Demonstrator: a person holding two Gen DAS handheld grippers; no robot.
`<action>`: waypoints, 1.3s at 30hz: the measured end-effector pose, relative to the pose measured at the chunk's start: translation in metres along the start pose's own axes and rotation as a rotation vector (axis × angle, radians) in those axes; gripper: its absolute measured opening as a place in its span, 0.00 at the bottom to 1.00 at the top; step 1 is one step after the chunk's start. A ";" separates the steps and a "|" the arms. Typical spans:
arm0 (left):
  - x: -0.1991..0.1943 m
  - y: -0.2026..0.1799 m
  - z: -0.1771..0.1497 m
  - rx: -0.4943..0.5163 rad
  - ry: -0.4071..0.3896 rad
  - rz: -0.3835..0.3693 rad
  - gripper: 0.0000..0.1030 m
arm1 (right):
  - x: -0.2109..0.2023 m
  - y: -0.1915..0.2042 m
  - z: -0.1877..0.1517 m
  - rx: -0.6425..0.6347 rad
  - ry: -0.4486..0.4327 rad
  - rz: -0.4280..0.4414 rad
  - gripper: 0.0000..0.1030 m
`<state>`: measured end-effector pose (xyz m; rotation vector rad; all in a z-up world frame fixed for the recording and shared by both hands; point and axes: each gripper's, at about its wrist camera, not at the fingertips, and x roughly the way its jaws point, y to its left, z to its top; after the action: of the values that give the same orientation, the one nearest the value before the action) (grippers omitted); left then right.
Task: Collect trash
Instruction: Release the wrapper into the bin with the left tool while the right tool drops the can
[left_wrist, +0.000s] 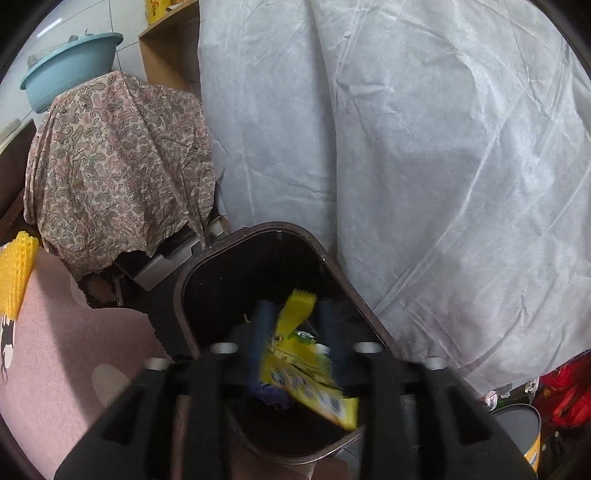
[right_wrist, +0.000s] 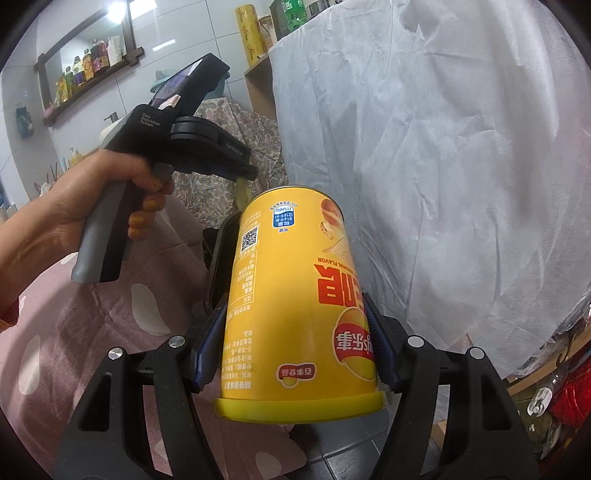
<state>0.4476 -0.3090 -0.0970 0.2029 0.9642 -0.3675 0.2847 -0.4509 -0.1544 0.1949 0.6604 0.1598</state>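
Observation:
In the left wrist view my left gripper (left_wrist: 293, 325) hangs over the open dark brown trash bin (left_wrist: 207, 258). Its blue fingers stand apart, and a blurred yellow snack wrapper (left_wrist: 299, 365) is between them, over the bin's mouth; whether the pads still touch it is unclear. In the right wrist view my right gripper (right_wrist: 291, 332) is shut on a yellow chip can (right_wrist: 295, 306), held upside down with its yellow lid toward the camera. The bin's edge (right_wrist: 218, 254) shows just behind the can. A hand holds the left gripper's body (right_wrist: 177, 133) at the upper left.
A large white cloth cover (left_wrist: 424, 147) rises right behind the bin. A paisley-draped object (left_wrist: 118, 166) with a blue basin (left_wrist: 70, 66) stands at the left. A pink patterned cloth (left_wrist: 55, 350) lies at the lower left. Red bags and clutter (left_wrist: 565, 398) sit at the lower right.

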 end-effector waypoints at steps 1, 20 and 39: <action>-0.002 0.000 0.000 -0.001 -0.015 0.004 0.58 | 0.001 0.001 -0.001 -0.002 0.002 0.002 0.65; -0.127 0.043 -0.036 -0.003 -0.253 -0.064 0.80 | 0.084 0.027 0.034 -0.046 0.162 0.124 0.65; -0.186 0.106 -0.089 -0.006 -0.291 0.022 0.85 | 0.259 0.054 0.048 -0.074 0.491 -0.012 0.65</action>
<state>0.3251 -0.1420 0.0086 0.1497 0.6762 -0.3624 0.5115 -0.3508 -0.2582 0.0793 1.1421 0.2234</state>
